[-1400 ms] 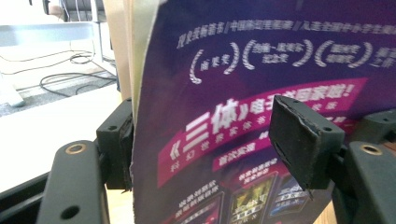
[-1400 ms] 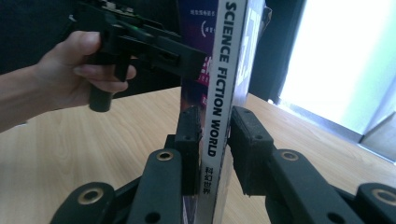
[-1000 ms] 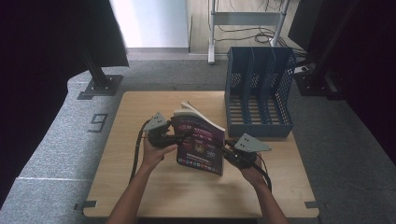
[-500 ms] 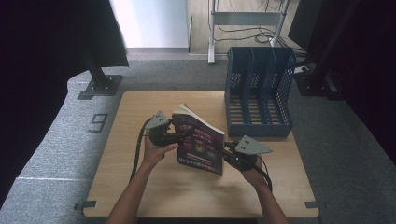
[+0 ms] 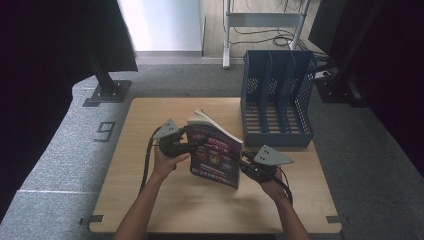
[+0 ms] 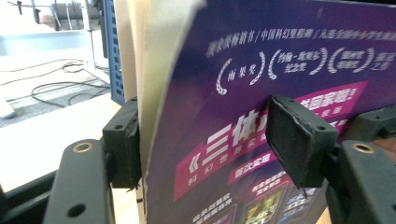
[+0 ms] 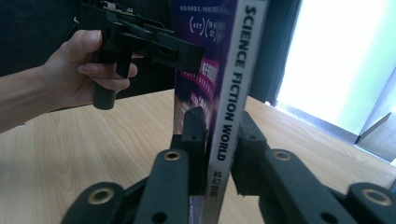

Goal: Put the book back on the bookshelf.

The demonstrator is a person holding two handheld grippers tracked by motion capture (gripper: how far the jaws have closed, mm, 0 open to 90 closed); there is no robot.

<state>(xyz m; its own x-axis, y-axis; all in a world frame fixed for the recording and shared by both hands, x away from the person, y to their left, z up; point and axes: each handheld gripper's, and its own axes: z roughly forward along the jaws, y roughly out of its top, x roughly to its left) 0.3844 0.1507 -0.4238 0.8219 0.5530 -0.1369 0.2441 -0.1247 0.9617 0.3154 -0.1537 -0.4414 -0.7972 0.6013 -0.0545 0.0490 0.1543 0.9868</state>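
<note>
A paperback book (image 5: pixel 217 155) with a purple cover stands upright on the wooden table (image 5: pixel 200 210), its pages fanned at the far end. My left gripper (image 5: pixel 196 143) straddles the book's open edge. In the left gripper view one pad (image 6: pixel 123 144) lies against the pages and the other pad (image 6: pixel 299 135) stands just off the cover (image 6: pixel 243 84); these jaws have just been closing. My right gripper (image 5: pixel 240 163) holds the spine end. In the right gripper view its pads (image 7: pixel 196 126) sit on both sides of the white spine (image 7: pixel 233 70), and these jaws have just been easing open.
A blue mesh file rack (image 5: pixel 277 95) with several upright slots stands at the table's far right, close behind the book. Grey carpet surrounds the table, with a metal stand foot (image 5: pixel 107 92) at the far left and cables by a white frame at the back.
</note>
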